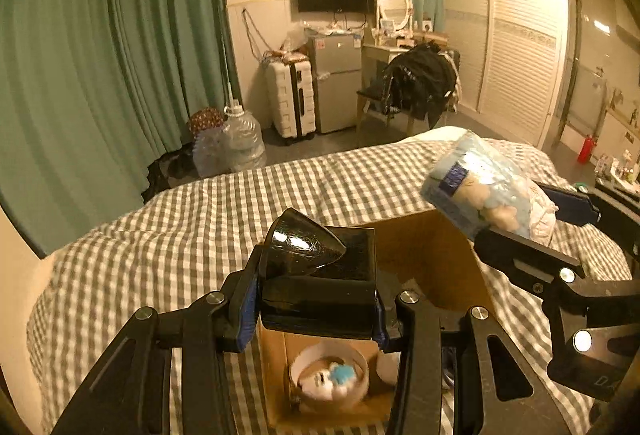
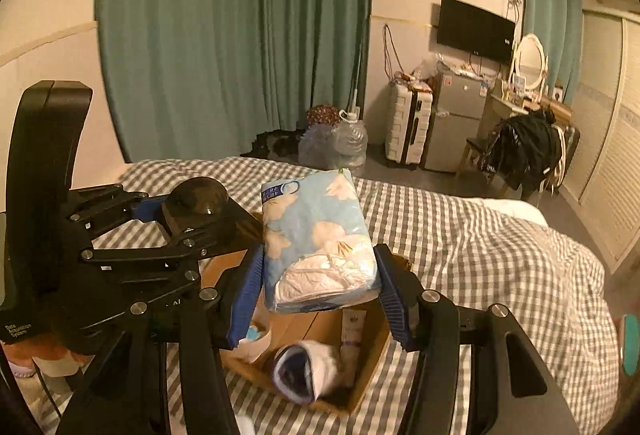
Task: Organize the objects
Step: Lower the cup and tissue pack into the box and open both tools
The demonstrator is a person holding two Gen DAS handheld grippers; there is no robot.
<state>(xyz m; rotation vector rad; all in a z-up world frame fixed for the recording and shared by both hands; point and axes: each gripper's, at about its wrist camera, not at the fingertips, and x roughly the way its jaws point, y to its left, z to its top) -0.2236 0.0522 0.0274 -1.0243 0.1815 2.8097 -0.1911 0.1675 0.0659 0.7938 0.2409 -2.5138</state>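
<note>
My left gripper (image 1: 316, 299) is shut on a glossy black box-shaped object with a domed top (image 1: 320, 275) and holds it above an open cardboard box (image 1: 432, 247) on the bed. The black object also shows in the right wrist view (image 2: 200, 207). My right gripper (image 2: 316, 283) is shut on a light blue tissue pack (image 2: 316, 239) and holds it over the same box (image 2: 368, 375). The pack also shows in the left wrist view (image 1: 484, 187). Inside the box lie a round white tub with a small toy (image 1: 328, 375), a white and blue sock (image 2: 308, 375) and a white tube (image 2: 352, 335).
The box sits on a bed with a grey checked cover (image 1: 200, 227). Beyond the bed are green curtains (image 1: 100, 55), water jugs (image 1: 240, 139), a white suitcase (image 1: 290, 95), a small fridge (image 1: 338, 83) and a chair with black clothes (image 1: 420, 79).
</note>
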